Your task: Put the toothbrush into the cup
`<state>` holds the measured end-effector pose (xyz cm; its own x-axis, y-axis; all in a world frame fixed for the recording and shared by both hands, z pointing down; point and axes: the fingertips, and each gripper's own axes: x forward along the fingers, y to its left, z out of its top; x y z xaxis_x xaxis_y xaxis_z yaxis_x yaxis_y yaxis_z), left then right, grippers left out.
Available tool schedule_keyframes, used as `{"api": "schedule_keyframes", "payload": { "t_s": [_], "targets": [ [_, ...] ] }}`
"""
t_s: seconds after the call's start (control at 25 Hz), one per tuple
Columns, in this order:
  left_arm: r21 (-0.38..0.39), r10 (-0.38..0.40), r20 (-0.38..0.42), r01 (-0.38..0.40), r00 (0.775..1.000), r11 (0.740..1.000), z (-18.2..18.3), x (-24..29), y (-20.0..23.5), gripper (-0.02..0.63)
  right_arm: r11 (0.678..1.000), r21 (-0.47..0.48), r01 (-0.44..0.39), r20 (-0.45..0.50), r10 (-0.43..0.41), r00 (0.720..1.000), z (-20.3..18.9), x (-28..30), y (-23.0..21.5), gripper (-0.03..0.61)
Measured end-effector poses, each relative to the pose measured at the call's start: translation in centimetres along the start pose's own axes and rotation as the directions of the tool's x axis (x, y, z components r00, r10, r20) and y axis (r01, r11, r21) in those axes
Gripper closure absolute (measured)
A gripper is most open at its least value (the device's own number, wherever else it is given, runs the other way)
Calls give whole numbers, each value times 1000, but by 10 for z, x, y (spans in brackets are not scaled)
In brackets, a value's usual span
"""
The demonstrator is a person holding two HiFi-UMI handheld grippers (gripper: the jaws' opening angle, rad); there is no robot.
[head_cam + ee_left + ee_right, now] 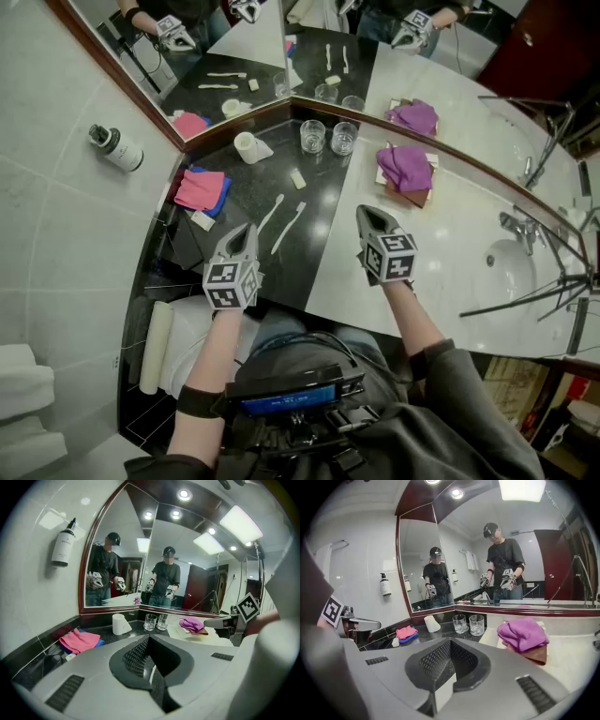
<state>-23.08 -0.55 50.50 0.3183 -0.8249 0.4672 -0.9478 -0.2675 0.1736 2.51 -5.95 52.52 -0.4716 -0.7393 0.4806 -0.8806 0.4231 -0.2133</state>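
- Ahead of me on the dark surface, two white toothbrushes lie flat, side by side, just beyond the tip of my left tongs.
- My left tongs are closed together with nothing between them.
- My right tongs are pressed together too, and empty, above the pale surface beside the dark one.
- Two glass cups stand upright, side by side, close to the mirror and apart from the toothbrushes.
- A white cup lies tipped over to their left.
- A pink cloth rests on a blue one at the left.
- A purple cloth sits on the pale surface to the right.
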Motion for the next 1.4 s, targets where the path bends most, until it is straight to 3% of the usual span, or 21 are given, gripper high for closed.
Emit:
{"api": "schedule_keyframes", "payload": {
  "t_s": [0.28,0.6,1.0,1.2,1.4],
  "targets": [
    [-6,7,6,-7,1000,1000,0,-7,-6,613,998,49,39,19,-40,999,-2,-22,-26,572],
    [-58,4,-24,-5,1000,998,-8,-5,-7,613,999,41,-5,15,4,1000,0,-21,-19,572],
    [23,-4,-112,7,994,1000,-18,21,-4,614,998,38,-47,-20,48,999,-7,-19,-12,572],
    [45,-33,-185,42,982,998,-30,37,0,609,998,54,-34,-30,36,999,-12,-14,-11,572],
    [78,-99,-303,128,948,989,-50,58,8,523,996,88,6,-48,-2,999,-21,-4,-9,572]
  ]
}}
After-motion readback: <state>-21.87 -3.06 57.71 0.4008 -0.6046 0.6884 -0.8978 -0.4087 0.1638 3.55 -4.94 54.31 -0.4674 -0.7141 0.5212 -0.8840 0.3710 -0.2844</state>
